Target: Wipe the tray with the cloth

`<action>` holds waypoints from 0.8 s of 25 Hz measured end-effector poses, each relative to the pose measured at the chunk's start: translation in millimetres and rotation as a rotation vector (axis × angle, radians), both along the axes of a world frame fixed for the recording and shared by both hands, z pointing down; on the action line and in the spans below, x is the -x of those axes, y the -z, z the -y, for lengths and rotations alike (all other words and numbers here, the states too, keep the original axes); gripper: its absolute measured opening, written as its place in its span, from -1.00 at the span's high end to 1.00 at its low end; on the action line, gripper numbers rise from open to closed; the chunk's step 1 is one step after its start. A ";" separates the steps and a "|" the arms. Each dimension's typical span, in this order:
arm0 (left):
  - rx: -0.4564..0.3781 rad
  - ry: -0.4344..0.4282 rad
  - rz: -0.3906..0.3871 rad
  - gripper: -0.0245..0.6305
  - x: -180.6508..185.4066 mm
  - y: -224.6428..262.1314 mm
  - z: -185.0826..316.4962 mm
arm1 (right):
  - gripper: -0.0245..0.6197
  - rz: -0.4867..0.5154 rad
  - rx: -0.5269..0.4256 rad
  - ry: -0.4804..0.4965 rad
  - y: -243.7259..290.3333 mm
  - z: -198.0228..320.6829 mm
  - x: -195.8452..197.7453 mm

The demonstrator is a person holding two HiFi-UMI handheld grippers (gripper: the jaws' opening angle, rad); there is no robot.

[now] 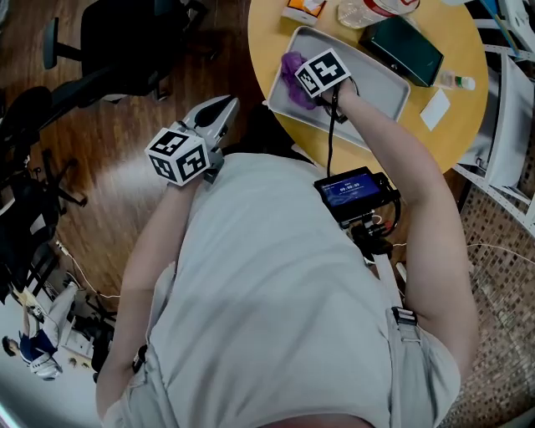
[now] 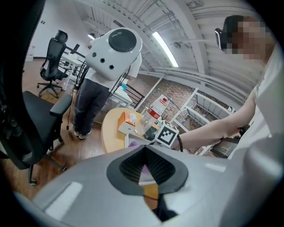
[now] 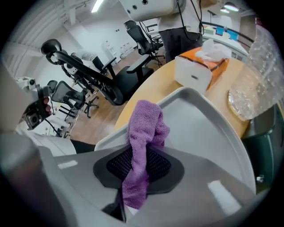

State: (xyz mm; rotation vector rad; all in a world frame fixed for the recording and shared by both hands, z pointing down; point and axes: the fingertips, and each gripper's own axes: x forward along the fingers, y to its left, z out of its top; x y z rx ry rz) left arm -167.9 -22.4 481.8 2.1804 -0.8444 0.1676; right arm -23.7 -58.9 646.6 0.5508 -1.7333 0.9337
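A grey tray (image 1: pixel 380 84) lies on the round yellow table (image 1: pixel 272 25). My right gripper (image 1: pixel 303 80) reaches over the tray's left end and is shut on a purple cloth (image 1: pixel 291 73). In the right gripper view the cloth (image 3: pixel 144 131) runs up between the black pads (image 3: pixel 117 164) and bunches on the tray (image 3: pixel 208 133) floor near its corner. My left gripper (image 1: pixel 226 104) hangs off the table above the wooden floor, level with the person's chest. Its jaws (image 2: pixel 145 153) are shut with nothing in them, and they point toward the table.
A dark green case (image 1: pixel 403 48), a white card (image 1: pixel 435 109) and a small bottle (image 1: pixel 457 81) lie beyond the tray. An orange tissue box (image 3: pixel 202 66) and a clear plastic container (image 3: pixel 259 75) stand close to the tray's far rim. Office chairs (image 1: pixel 125 38) stand on the floor at left.
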 end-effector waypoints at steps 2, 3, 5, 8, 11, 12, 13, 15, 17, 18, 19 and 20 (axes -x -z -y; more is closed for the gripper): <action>-0.005 -0.027 -0.003 0.93 -5.7 0.9 5.7 | 0.69 -0.025 -0.006 0.011 -0.6 -4.4 -11.4; -0.009 -0.041 -0.004 0.93 -9.8 1.4 8.0 | 0.69 -0.033 -0.009 0.005 -1.1 -7.2 -19.2; -0.015 -0.072 -0.008 0.93 -21.5 2.3 10.5 | 0.69 -0.040 -0.010 -0.027 -2.2 -15.3 -40.4; -0.021 -0.128 -0.012 0.93 -41.4 0.1 12.3 | 0.69 -0.046 -0.007 -0.104 -6.9 -29.6 -78.9; -0.022 -0.193 -0.015 0.93 -61.0 -1.1 13.7 | 0.69 -0.072 0.000 -0.196 -10.3 -43.9 -121.2; -0.024 -0.216 -0.015 0.93 -68.2 -0.5 14.0 | 0.69 -0.083 0.000 -0.225 -10.7 -49.0 -135.7; -0.028 -0.239 -0.014 0.93 -76.4 0.9 13.8 | 0.69 -0.096 0.000 -0.254 -10.4 -54.9 -150.9; -0.040 -0.283 -0.015 0.93 -95.7 7.0 12.1 | 0.69 -0.125 -0.004 -0.307 -7.7 -68.7 -183.7; -0.051 -0.323 -0.018 0.93 -114.8 14.5 10.0 | 0.69 -0.154 -0.012 -0.349 -4.5 -82.7 -214.4; -0.054 -0.338 -0.020 0.93 -122.6 17.1 9.0 | 0.69 -0.166 -0.017 -0.361 -4.2 -89.3 -227.3; -0.056 -0.349 -0.021 0.93 -128.7 18.7 7.7 | 0.69 -0.177 -0.022 -0.364 -4.7 -95.3 -238.3; -0.057 -0.357 -0.022 0.93 -133.0 19.5 6.3 | 0.69 -0.189 -0.028 -0.358 -5.8 -100.4 -247.4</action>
